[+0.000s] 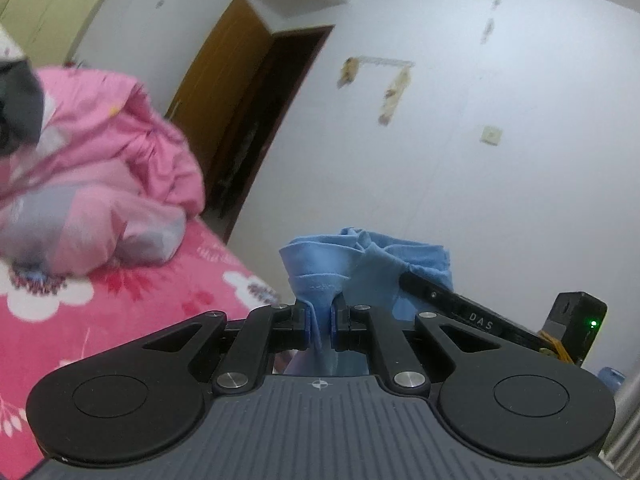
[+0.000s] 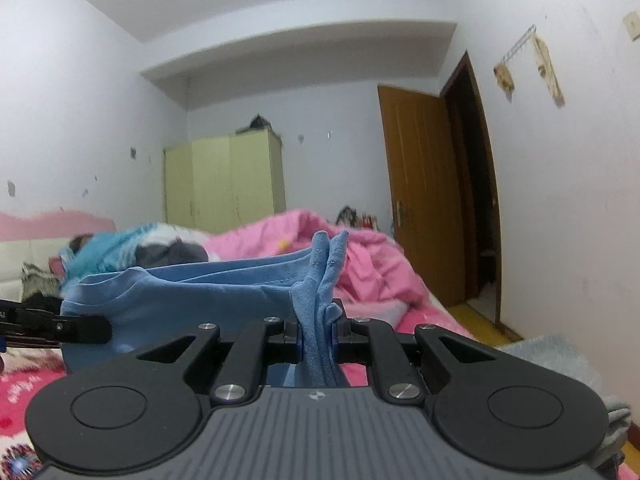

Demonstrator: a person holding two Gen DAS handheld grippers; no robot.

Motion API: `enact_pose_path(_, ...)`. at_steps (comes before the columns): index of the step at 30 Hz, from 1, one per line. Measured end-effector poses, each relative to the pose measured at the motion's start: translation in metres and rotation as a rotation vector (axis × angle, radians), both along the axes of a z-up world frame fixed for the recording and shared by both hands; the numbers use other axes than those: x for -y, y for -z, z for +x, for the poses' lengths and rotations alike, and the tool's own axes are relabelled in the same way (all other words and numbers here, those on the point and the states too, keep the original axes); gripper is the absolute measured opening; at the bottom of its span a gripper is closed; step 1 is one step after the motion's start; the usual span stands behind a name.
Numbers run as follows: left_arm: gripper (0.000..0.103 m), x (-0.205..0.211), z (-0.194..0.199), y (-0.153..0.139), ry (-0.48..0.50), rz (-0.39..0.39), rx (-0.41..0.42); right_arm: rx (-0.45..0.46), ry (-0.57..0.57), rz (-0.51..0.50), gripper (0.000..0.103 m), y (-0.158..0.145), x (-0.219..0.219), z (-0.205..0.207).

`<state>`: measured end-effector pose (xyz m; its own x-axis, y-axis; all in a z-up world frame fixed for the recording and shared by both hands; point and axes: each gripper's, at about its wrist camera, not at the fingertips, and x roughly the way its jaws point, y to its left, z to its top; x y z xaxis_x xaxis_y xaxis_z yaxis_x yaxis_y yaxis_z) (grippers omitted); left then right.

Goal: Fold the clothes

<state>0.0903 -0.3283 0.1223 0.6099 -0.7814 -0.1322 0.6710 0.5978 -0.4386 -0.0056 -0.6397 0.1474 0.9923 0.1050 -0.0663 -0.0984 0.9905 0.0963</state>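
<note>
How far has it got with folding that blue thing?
Early on. Done: both tools have taken hold of the blue garment, the left tool and the right tool each shut on bunched cloth. In hand: it hangs lifted between them above the pink bed. Left: no neat fold shows yet.

Counts: 2 grippers, left gripper and right gripper, each pinching fabric. 1 blue garment. 1 pink quilt on 1 floral bedsheet. 1 wardrobe, 1 wooden door.
</note>
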Motion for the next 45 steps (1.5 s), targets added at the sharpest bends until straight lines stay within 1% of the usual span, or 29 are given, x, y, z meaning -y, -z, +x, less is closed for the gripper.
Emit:
enact_pose_path(7,0.006,0.008,0.046,0.028,-0.05,0.041,-0.06,-0.095,-0.025,-0.025,0.012,0.036,0.007,0.062)
enact_pose_path(15,0.006,0.006,0.103,0.077,-0.113,0.094,-0.153,-0.234,-0.058,-0.086,0.012,0.073,0.006,0.14)
enact_pose_path(21,0.006,0.006,0.134,0.111,-0.136,0.132,-0.218,-0.342,-0.073,-0.1,0.012,0.111,0.01,0.181)
enact_pose_path(24,0.006,0.005,0.146,0.126,-0.143,0.151,-0.246,-0.387,-0.081,-0.109,0.012,0.133,0.01,0.193)
enact_pose_path(25,0.007,0.005,0.149,0.131,-0.141,0.158,-0.257,-0.405,-0.08,-0.121,0.012,0.138,0.008,0.197)
enact_pose_path(27,0.013,0.004,0.155,0.14,-0.147,0.168,-0.28,-0.445,-0.067,-0.156,0.014,0.148,0.003,0.204)
enact_pose_path(29,0.019,0.0,0.157,0.145,-0.163,0.162,-0.295,-0.465,-0.039,-0.185,0.02,0.152,-0.001,0.209)
enact_pose_path(31,0.022,-0.004,0.158,0.148,-0.18,0.152,-0.307,-0.459,-0.015,-0.196,0.031,0.153,-0.003,0.21)
enact_pose_path(34,0.026,-0.011,0.16,0.147,-0.231,0.132,-0.309,-0.448,0.021,-0.202,0.033,0.153,-0.003,0.209)
enact_pose_path(37,0.026,-0.019,0.161,0.144,-0.291,0.113,-0.308,-0.43,0.052,-0.219,0.04,0.15,-0.006,0.208)
enact_pose_path(40,0.026,-0.025,0.16,0.135,-0.328,0.105,-0.303,-0.384,0.085,-0.245,0.04,0.142,-0.01,0.202)
enact_pose_path(42,0.026,-0.027,0.151,0.125,-0.303,0.1,-0.255,-0.33,0.123,-0.264,0.04,0.127,-0.012,0.191)
enact_pose_path(43,0.026,-0.025,0.145,0.12,-0.279,0.111,-0.229,-0.293,0.144,-0.265,0.04,0.117,-0.012,0.182)
enact_pose_path(45,0.026,-0.017,0.133,0.112,-0.207,0.143,-0.187,-0.248,0.149,-0.249,0.038,0.099,-0.011,0.164)
